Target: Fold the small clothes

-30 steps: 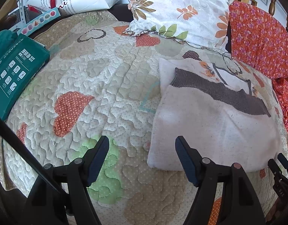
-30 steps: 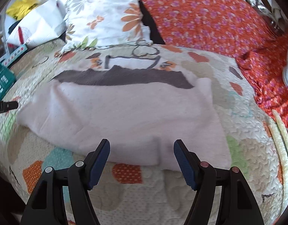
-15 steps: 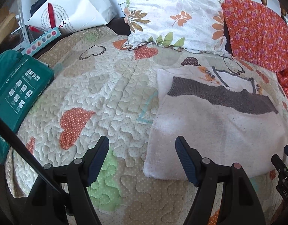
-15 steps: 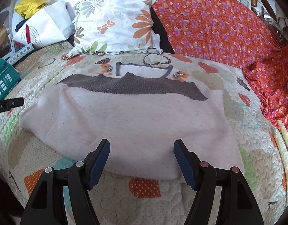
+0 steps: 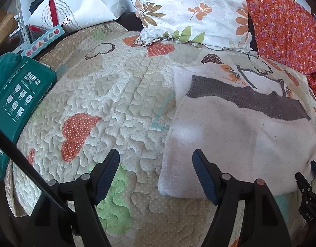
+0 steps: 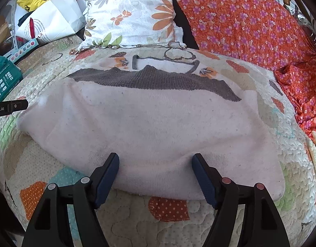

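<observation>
Both grippers advanced | one garment (image 6: 153, 127) | left gripper (image 5: 155, 173), right gripper (image 6: 155, 173) agape

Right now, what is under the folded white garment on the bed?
The white garment lies on the heart-patterned quilt, which shows around its edges. A grey knit band runs along its far side. Whatever lies between its folded layers is covered.

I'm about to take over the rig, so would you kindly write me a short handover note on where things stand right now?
Left gripper: open, empty, over the quilt by the garment's left edge.
Right gripper: open, empty, at the garment's near edge.
White garment: lies on the quilt folded over, grey band showing at its far side, in front of the floral pillow.
Done: at least one fold.
Left: probably further folds; neither gripper grips it.
</observation>
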The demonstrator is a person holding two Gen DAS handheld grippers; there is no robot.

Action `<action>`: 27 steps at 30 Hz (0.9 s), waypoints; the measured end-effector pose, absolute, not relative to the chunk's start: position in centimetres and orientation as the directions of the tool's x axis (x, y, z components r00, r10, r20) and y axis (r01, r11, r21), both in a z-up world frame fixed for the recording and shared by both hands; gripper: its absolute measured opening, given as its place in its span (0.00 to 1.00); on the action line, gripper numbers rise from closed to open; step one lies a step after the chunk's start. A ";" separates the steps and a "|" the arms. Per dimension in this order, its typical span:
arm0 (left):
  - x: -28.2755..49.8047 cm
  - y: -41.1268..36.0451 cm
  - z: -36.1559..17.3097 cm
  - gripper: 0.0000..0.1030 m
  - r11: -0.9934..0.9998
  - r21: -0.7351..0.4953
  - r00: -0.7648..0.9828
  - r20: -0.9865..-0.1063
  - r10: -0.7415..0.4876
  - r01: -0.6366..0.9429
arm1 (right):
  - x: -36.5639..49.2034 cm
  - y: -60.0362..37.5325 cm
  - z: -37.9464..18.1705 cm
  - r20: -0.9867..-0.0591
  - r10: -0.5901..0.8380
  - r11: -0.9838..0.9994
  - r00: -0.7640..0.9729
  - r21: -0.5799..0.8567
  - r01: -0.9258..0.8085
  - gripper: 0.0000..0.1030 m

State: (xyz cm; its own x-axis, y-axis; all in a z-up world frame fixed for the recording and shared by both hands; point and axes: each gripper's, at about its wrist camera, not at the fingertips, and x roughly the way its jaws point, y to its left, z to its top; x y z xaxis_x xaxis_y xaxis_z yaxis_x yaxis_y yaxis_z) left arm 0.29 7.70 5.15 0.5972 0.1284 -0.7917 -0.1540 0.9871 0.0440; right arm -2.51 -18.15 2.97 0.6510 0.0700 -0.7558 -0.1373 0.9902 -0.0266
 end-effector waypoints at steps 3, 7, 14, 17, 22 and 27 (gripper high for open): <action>0.4 7.8 5.1 0.70 0.987 0.039 0.594 -0.795 0.125 -0.155 | -2.6 -18.2 3.1 -0.753 0.069 0.990 0.655 -0.027 -0.136 0.75; 0.3 7.8 5.1 0.70 0.987 0.039 0.593 -0.795 0.125 -0.156 | -2.9 -18.1 3.5 -0.743 0.070 0.991 0.666 -0.026 -0.133 0.75; 2.8 10.4 4.4 0.71 0.980 -0.099 0.546 -0.837 0.010 -0.170 | -4.5 -16.0 5.0 -0.693 0.091 0.980 0.715 -0.066 -0.188 0.75; 5.3 11.9 4.0 0.72 0.968 -0.195 0.505 -0.858 -0.090 -0.159 | -4.9 -13.5 5.1 -0.697 0.121 0.960 0.707 -0.097 -0.261 0.75; 9.0 13.2 3.4 0.72 0.948 -0.299 0.463 -0.860 -0.216 -0.113 | -5.7 -7.5 5.1 -0.677 0.171 0.894 0.716 -0.198 -0.401 0.75; 12.3 13.0 2.4 0.72 0.893 -0.449 0.402 -0.824 -0.399 -0.034 | -5.1 -0.9 3.4 -0.679 0.205 0.825 0.705 -0.268 -0.498 0.74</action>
State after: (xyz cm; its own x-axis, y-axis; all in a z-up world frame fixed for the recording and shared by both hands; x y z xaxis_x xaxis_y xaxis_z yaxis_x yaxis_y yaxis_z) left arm 12.34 13.00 2.44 0.4023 -0.3987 -0.8241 -0.0344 0.8930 -0.4488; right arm -5.07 -0.89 3.41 0.7050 0.2050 -0.6789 -0.4978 0.8249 -0.2678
